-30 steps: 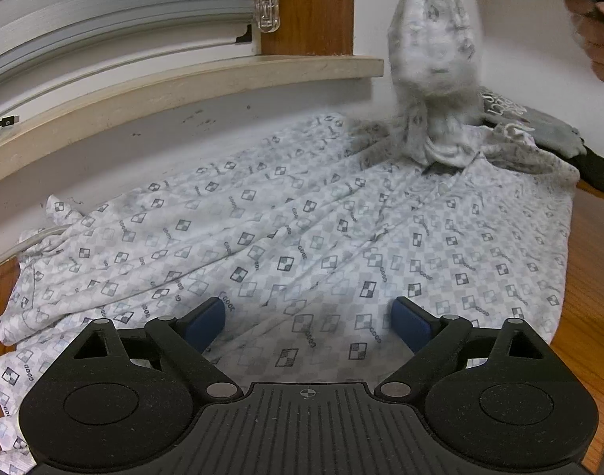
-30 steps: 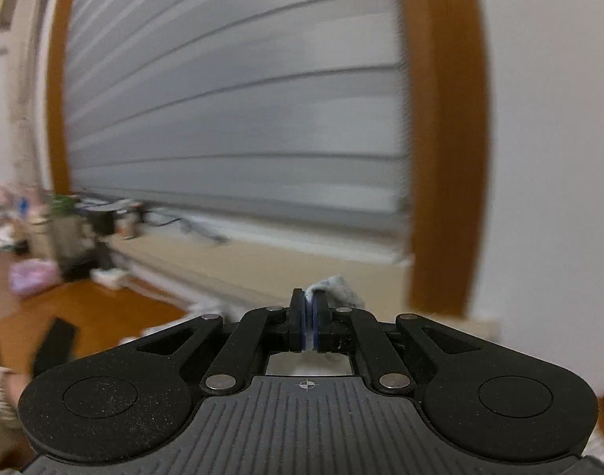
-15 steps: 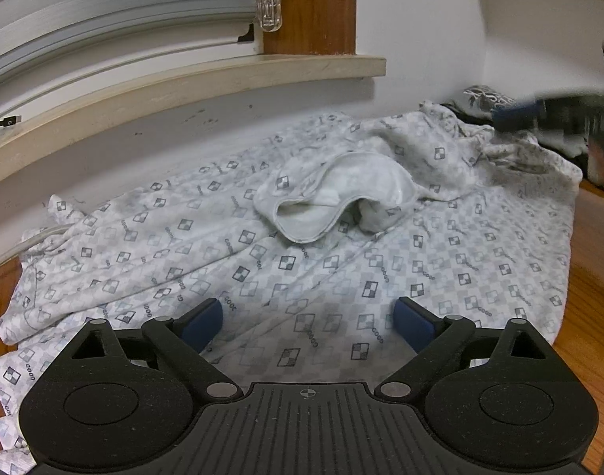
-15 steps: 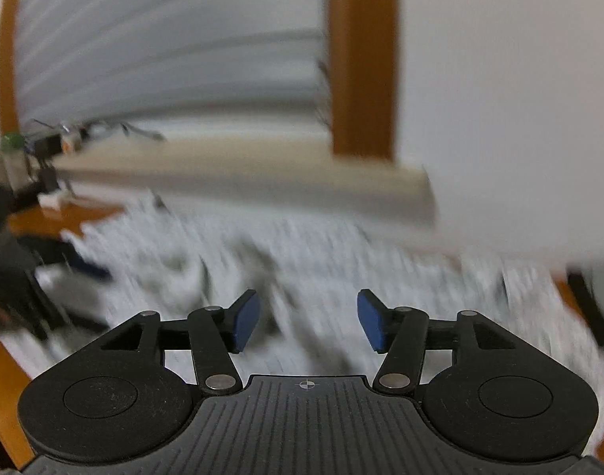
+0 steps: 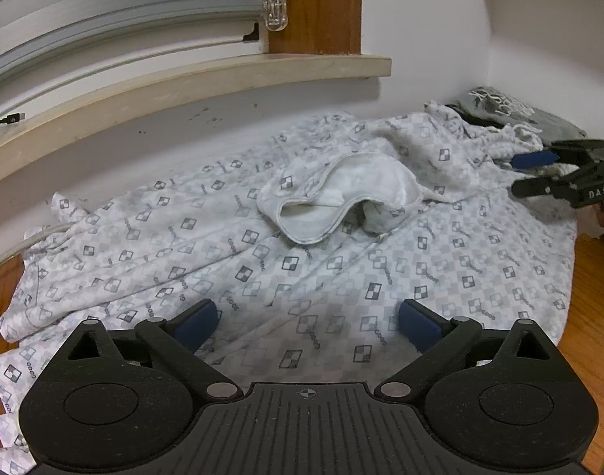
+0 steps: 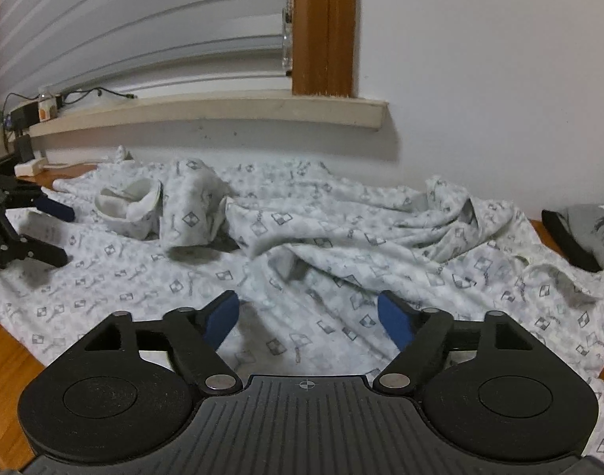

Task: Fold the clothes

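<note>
Right claw (image 6: 308,318) spreading wider, nothing between its pads; left claw (image 5: 308,322) gaping above patterned garment (image 5: 341,261), spread flat across wooden table (image 5: 591,297) below windowsill, probably readied for first fold.

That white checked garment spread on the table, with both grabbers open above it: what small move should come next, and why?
Probably lower the right gripper, whose jaws are opening with nothing between them, onto the rumpled cloth ridge just ahead. The white patterned garment lies bunched there, with a sleeve end turned inside out, so it likely needs flattening before folding.
</note>
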{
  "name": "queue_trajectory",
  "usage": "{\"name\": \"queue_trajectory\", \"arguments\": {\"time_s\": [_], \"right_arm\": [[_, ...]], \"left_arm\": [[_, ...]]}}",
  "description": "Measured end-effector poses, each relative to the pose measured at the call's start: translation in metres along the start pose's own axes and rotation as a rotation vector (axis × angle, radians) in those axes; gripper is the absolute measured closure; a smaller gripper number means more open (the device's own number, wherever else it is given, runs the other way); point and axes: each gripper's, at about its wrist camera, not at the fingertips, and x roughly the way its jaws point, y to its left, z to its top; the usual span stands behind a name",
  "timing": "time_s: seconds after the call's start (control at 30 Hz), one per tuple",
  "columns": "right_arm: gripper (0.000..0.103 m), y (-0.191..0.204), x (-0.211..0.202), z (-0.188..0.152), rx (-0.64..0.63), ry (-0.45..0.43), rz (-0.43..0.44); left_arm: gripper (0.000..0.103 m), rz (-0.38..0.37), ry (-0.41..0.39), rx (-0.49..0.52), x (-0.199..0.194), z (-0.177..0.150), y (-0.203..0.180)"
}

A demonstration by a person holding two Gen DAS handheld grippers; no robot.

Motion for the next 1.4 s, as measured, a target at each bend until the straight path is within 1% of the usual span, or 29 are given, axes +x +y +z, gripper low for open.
{"name": "queue_trajectory", "arguments": {"time_s": [0.07, 0.1, 0.13, 0.2, 0.27, 0.3, 0.37, 0.43, 0.47, 0.5, 0.53, 0.57, 0.63, 0.67, 0.7, 0.87, 0.97, 1.0, 1.07, 1.1, 1.17, 1.2, 1.3, 1.37, 1.4], "right_arm": [[0.026, 0.0, 0.002, 0.0, 0.004, 0.011, -0.013], [0.026, 0.0, 0.003, 0.0, 0.006, 0.017, -0.02], [0.026, 0.0, 0.004, 0.0, 0.005, 0.024, -0.023], [0.026, 0.001, 0.006, 0.0, 0.0, 0.035, -0.029], [0.025, 0.002, 0.007, 0.0, -0.004, 0.04, -0.035], [0.025, 0.003, 0.008, 0.0, -0.007, 0.043, -0.039], [0.024, 0.004, 0.008, 0.0, -0.012, 0.043, -0.046], [0.024, 0.005, 0.007, 0.0, -0.017, 0.042, -0.051], [0.024, 0.005, 0.007, 0.0, -0.019, 0.041, -0.054], [0.024, 0.006, 0.007, 0.0, -0.021, 0.04, -0.056], [0.024, 0.006, 0.007, 0.0, -0.022, 0.04, -0.058], [0.024, 0.006, 0.006, 0.0, -0.022, 0.039, -0.059], [0.024, 0.005, 0.005, 0.0, -0.016, 0.032, -0.063], [0.024, 0.004, 0.004, 0.0, -0.012, 0.028, -0.064], [0.024, 0.004, 0.004, 0.0, -0.008, 0.024, -0.064], [0.024, -0.001, -0.001, 0.0, 0.023, 0.001, -0.059], [0.024, -0.008, -0.012, -0.002, 0.072, -0.056, -0.047], [0.024, -0.013, -0.018, -0.004, 0.098, -0.087, -0.028], [0.024, -0.02, -0.026, -0.006, 0.141, -0.134, -0.013], [0.024, -0.022, -0.027, -0.007, 0.148, -0.143, -0.009], [0.024, -0.023, -0.028, -0.007, 0.154, -0.153, -0.001], [0.024, -0.023, -0.029, -0.007, 0.157, -0.158, 0.003], [0.024, -0.025, -0.03, -0.007, 0.167, -0.166, 0.024], [0.024, -0.028, -0.03, -0.007, 0.181, -0.166, 0.035], [0.024, -0.029, -0.03, -0.007, 0.186, -0.167, 0.038]], "left_arm": [[0.007, 0.028, -0.029, 0.003, -0.004, 0.004, -0.001], [0.016, 0.033, -0.048, 0.005, -0.008, 0.008, -0.003], [0.032, 0.032, -0.069, 0.006, -0.011, 0.013, -0.006], [0.043, 0.027, -0.111, -0.005, -0.015, 0.02, -0.012], [0.044, -0.003, -0.147, -0.006, -0.012, 0.027, -0.023], [0.047, -0.018, -0.15, 0.008, -0.008, 0.031, -0.031], [0.046, -0.043, -0.148, 0.045, 0.0, 0.039, -0.048], [0.042, -0.031, -0.11, 0.092, 0.017, 0.045, -0.064], [0.041, -0.018, -0.093, 0.108, 0.025, 0.046, -0.069], [0.041, -0.003, -0.078, 0.119, 0.033, 0.046, -0.072], [0.044, 0.011, -0.061, 0.122, 0.041, 0.046, -0.072], [0.049, 0.026, -0.05, 0.118, 0.047, 0.045, -0.071], [0.073, 0.051, -0.051, 0.106, 0.053, 0.04, -0.064], [0.08, 0.044, -0.056, 0.094, 0.052, 0.038, -0.059], [0.091, 0.034, -0.063, 0.08, 0.049, 0.037, -0.054], [0.094, 0.06, -0.183, 0.0, 0.0, 0.035, -0.013], [0.094, 0.076, -0.257, -0.058, -0.052, 0.041, 0.017], [0.097, 0.081, -0.281, -0.077, -0.071, 0.043, 0.025], [0.097, 0.083, -0.314, -0.11, -0.105, 0.043, 0.039], [0.097, 0.086, -0.323, -0.122, -0.12, 0.042, 0.044], [0.097, 0.098, -0.315, -0.13, -0.14, 0.033, 0.049], [0.097, 0.087, -0.3, -0.136, -0.146, 0.026, 0.05], [0.091, 0.093, -0.246, -0.155, -0.146, 0.0, 0.049], [0.091, 0.105, -0.211, -0.168, -0.145, -0.018, 0.048], [0.089, 0.11, -0.2, -0.184, -0.144, -0.026, 0.05]]}}
